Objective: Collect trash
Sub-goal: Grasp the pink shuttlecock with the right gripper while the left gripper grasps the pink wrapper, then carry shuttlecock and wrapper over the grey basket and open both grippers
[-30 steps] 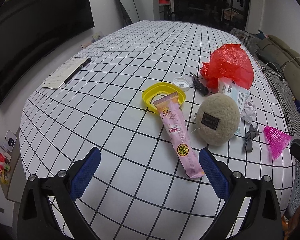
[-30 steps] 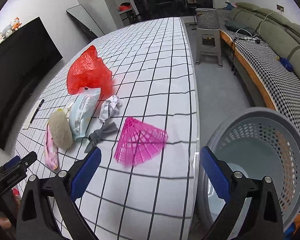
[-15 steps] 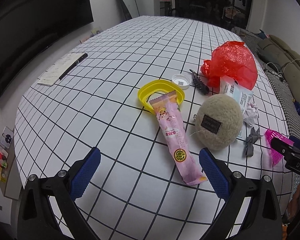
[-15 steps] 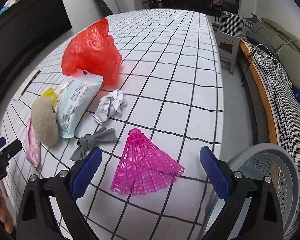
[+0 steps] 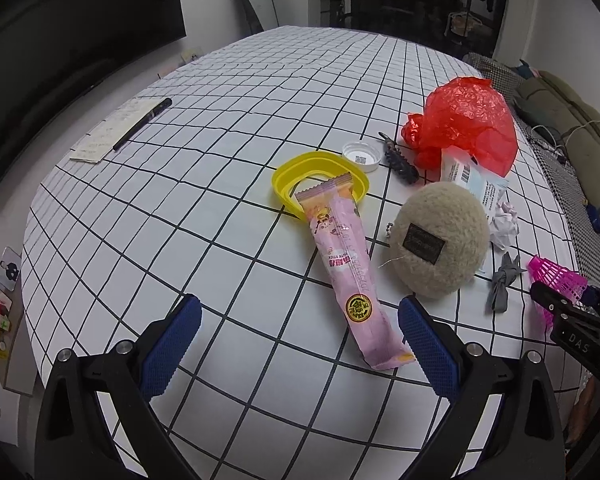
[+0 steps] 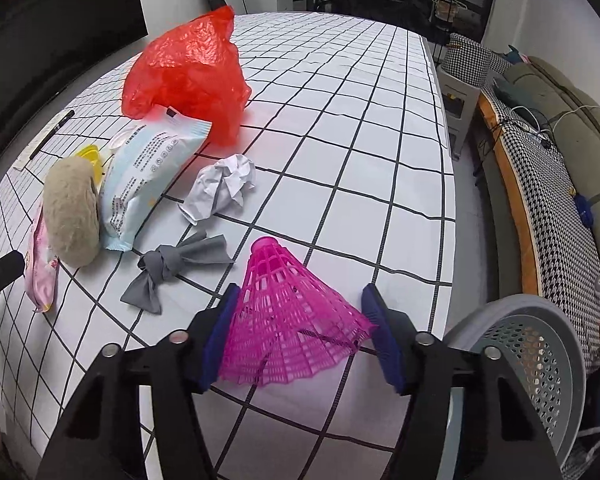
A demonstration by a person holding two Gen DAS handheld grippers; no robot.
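Observation:
A pink plastic shuttlecock (image 6: 288,320) lies on the checked table, its skirt between my right gripper's (image 6: 300,328) open blue pads; the pads sit beside it, the left one close to touching. It also shows in the left wrist view (image 5: 556,280). A pink snack wrapper (image 5: 350,276) lies just ahead of my open, empty left gripper (image 5: 300,344). Other trash: crumpled paper (image 6: 224,188), a light blue packet (image 6: 148,172), a red plastic bag (image 6: 188,68), a grey knotted cloth (image 6: 176,268).
A grey perforated basket (image 6: 540,364) stands on the floor off the table's right edge. A beige fuzzy pouch (image 5: 440,240), yellow ring (image 5: 300,172), white cap (image 5: 361,155), dark hair clip (image 5: 400,160) and a pen on paper (image 5: 140,124) lie on the table. A sofa (image 6: 560,128) runs along the right.
My right gripper has moved forward and down over the table until the shuttlecock sits between its pads. My left gripper has edged slightly toward the pink wrapper.

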